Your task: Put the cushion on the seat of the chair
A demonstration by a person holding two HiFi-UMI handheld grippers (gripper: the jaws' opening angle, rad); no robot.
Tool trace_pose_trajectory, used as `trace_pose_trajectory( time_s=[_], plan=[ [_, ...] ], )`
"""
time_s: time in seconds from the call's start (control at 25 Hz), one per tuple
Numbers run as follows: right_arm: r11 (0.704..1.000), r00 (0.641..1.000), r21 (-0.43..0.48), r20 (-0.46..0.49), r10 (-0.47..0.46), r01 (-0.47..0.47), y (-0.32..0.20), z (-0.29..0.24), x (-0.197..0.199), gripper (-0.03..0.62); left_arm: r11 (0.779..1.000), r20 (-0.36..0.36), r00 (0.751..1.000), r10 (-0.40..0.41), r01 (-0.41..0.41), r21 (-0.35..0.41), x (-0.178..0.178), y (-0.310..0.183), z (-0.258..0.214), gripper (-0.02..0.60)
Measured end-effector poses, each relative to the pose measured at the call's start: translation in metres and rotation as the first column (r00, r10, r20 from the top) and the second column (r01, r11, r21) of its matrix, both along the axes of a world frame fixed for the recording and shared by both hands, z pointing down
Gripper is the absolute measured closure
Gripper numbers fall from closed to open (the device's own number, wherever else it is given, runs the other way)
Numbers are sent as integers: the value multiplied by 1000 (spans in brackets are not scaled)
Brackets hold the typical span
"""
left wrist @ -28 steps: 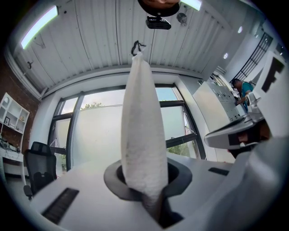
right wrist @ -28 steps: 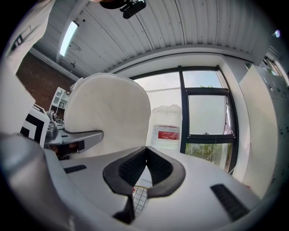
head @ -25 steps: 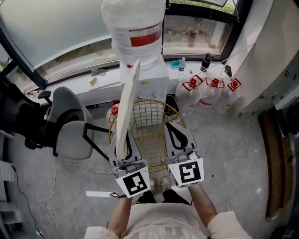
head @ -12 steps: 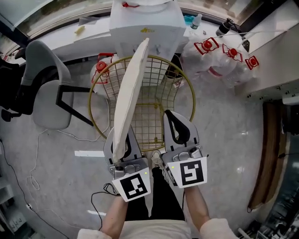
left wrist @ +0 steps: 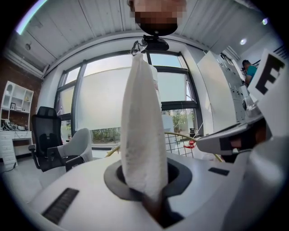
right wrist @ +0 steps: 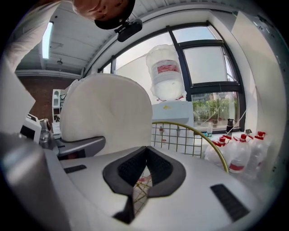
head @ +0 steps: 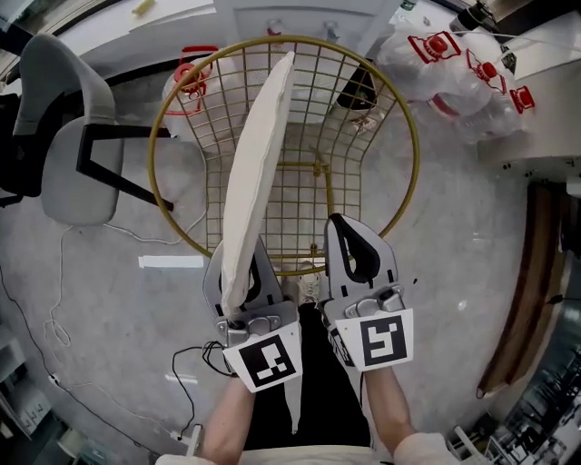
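Note:
A flat cream cushion (head: 257,173) stands on edge, and my left gripper (head: 234,274) is shut on its lower rim. It hangs over the left half of the gold wire chair (head: 400,119), above the grid seat (head: 300,213) and not touching it. In the left gripper view the cushion (left wrist: 142,135) rises straight up out of the closed jaws (left wrist: 145,191). My right gripper (head: 356,256) is beside it over the seat's front edge, shut and empty. In the right gripper view its pads (right wrist: 145,155) meet, with the cushion (right wrist: 108,113) at left and the chair rim (right wrist: 192,131) ahead.
A grey office chair (head: 64,136) stands at the left. Water bottles with red caps (head: 454,64) lie at the upper right, and a white dispenser (head: 300,14) stands behind the wire chair. A white strip (head: 171,262) and cables (head: 54,318) lie on the floor.
Both grippers have come down together toward the wire chair, the cushion still upright in the left one. The chair now fills more of the head view.

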State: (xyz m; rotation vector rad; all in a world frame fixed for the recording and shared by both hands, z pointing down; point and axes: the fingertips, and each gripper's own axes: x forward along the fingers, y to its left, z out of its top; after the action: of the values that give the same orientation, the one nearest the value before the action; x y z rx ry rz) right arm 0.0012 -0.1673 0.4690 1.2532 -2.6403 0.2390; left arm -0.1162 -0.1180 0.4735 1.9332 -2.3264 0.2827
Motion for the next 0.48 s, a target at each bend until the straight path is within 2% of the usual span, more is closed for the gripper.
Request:
trace_pose_trajectory(
  time_s=[0.36, 0.44, 0.48],
  plan=[
    [1000, 1000, -21, 26, 15, -14, 0, 17, 3, 577, 999, -31, 999, -31, 30, -35, 3, 8, 31, 531],
    [1000, 999, -23, 28, 16, -15, -1, 16, 6, 577, 999, -72, 997, -33, 31, -30, 4, 6, 31, 531],
    [999, 999, -27, 32, 19, -18, -2, 15, 7, 577, 999, -124, 992, -38, 36, -21, 4, 4, 30, 531]
  ],
)
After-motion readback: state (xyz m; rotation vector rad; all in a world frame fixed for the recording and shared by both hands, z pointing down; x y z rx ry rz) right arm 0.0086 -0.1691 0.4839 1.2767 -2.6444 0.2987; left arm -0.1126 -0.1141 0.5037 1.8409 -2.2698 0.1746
